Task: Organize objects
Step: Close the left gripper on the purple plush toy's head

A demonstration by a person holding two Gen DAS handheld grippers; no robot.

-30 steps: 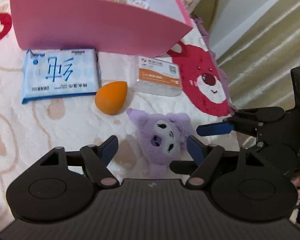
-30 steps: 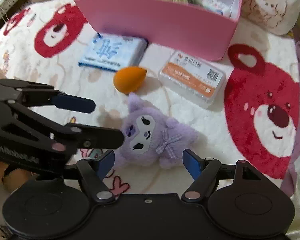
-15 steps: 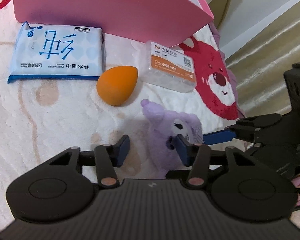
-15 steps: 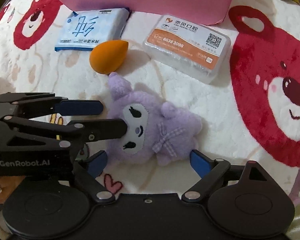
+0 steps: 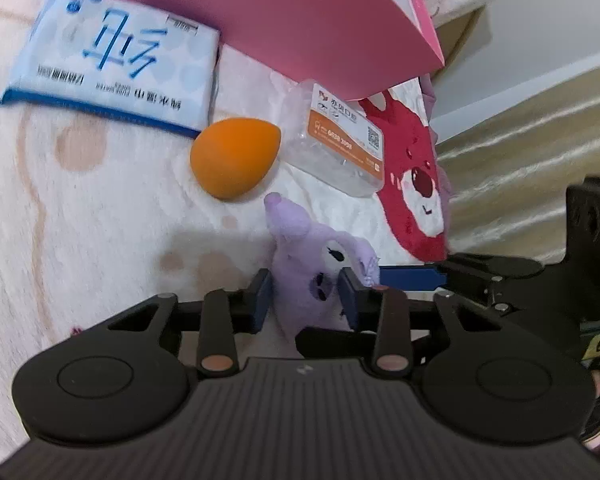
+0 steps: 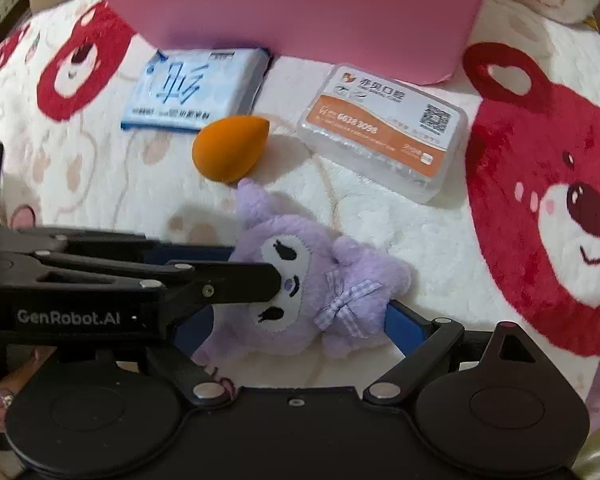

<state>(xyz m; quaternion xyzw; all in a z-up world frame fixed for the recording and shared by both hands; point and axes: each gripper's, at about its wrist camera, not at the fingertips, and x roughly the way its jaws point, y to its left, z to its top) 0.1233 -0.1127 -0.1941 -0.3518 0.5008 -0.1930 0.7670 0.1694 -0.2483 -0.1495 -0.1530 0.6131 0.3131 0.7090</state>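
Observation:
A purple plush toy (image 6: 300, 280) lies on the bear-print blanket; it also shows in the left wrist view (image 5: 316, 272). My left gripper (image 5: 306, 296) is shut on the plush's head, its blue pads pressing both sides; it shows from the side in the right wrist view (image 6: 236, 272). My right gripper (image 6: 296, 328) is open, its blue pads either side of the plush's body. An orange sponge (image 5: 234, 158), a clear floss box (image 5: 340, 148) and a blue wipes pack (image 5: 116, 72) lie in front of the pink box (image 5: 300, 20).
The blanket has red bear prints (image 6: 556, 208). The bed edge and a striped floor (image 5: 540, 128) are to the right. The pink box wall (image 6: 300, 4) stands close behind the loose items.
My left gripper has closed from open onto the plush's head. My right gripper has moved forward so its open fingers flank the plush's body.

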